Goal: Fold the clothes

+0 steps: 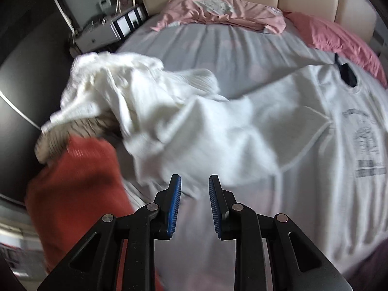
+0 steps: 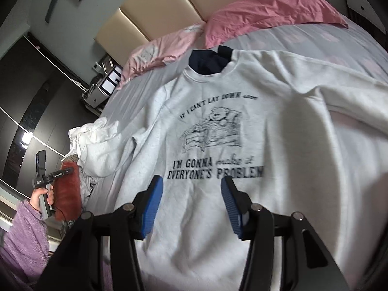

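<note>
A light grey sweatshirt (image 2: 218, 206) with a dark printed picture and text lies front up on the bed, its dark-lined collar (image 2: 209, 60) toward the headboard. In the left wrist view the sweatshirt (image 1: 327, 169) fills the right side, with one sleeve (image 1: 213, 145) folded over near the middle. My left gripper (image 1: 194, 189) is open and empty, above the sleeve's lower edge. My right gripper (image 2: 191, 186) is open and empty, above the sweatshirt's lower chest. The left gripper's handle (image 2: 44, 184) shows in a hand at the bed's left edge.
A pile of white clothes (image 1: 116, 89) lies left of the sweatshirt, with a rust-red garment (image 1: 77, 189) and a beige striped one (image 1: 60, 135) at the bed's left edge. Pink pillows (image 2: 271, 17) lie against the padded headboard (image 2: 169, 7). A cluttered nightstand (image 1: 106, 31) stands beyond.
</note>
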`<state>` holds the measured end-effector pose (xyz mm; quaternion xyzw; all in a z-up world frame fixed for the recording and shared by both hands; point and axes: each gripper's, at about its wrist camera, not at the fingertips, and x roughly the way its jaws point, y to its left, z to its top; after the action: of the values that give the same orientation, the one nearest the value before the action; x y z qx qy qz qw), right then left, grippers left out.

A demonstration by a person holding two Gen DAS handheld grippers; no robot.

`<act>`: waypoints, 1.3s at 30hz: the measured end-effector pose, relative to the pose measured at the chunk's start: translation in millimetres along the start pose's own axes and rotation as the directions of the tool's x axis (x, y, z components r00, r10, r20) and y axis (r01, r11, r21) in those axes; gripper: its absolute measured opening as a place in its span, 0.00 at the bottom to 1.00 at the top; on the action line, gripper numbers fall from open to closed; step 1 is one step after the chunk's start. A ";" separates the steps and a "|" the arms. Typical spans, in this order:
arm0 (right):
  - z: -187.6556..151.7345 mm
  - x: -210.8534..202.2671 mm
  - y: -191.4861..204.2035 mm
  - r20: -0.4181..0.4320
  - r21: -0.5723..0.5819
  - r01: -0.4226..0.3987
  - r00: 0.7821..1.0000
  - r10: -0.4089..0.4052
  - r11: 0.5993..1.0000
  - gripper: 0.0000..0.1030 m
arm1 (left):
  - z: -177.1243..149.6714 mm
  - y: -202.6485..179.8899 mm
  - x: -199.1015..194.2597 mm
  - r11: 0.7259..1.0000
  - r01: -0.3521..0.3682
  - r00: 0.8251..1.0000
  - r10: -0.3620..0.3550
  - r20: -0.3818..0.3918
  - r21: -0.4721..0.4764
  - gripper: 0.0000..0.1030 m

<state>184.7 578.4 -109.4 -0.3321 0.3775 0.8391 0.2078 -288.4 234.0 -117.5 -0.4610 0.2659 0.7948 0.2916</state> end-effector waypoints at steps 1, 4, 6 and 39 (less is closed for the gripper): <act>-5.2 7.9 2.7 0.017 -0.012 0.004 1.000 -0.003 1.000 0.47 | 3.4 2.6 6.5 1.000 -0.015 1.000 0.015 0.002 0.022 0.25; -16.2 31.0 12.8 0.022 -0.091 0.043 0.999 -0.041 0.995 0.47 | 13.4 10.1 26.2 0.994 -0.060 0.998 0.060 0.011 0.088 0.25; -18.3 44.5 22.1 0.014 -0.163 0.065 0.998 -0.063 0.985 0.47 | 19.6 12.1 40.1 0.987 -0.095 0.995 0.093 0.021 0.133 0.25; -18.7 67.0 1.2 -0.002 -0.112 0.039 0.999 -0.039 0.993 0.47 | 93.6 -69.4 -59.7 0.973 0.032 0.998 -0.043 0.041 0.227 0.12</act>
<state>145.0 569.8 -165.9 -0.3523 0.3239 0.8539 0.2045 -269.1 333.5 -34.6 -0.4114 0.3389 0.7642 0.3631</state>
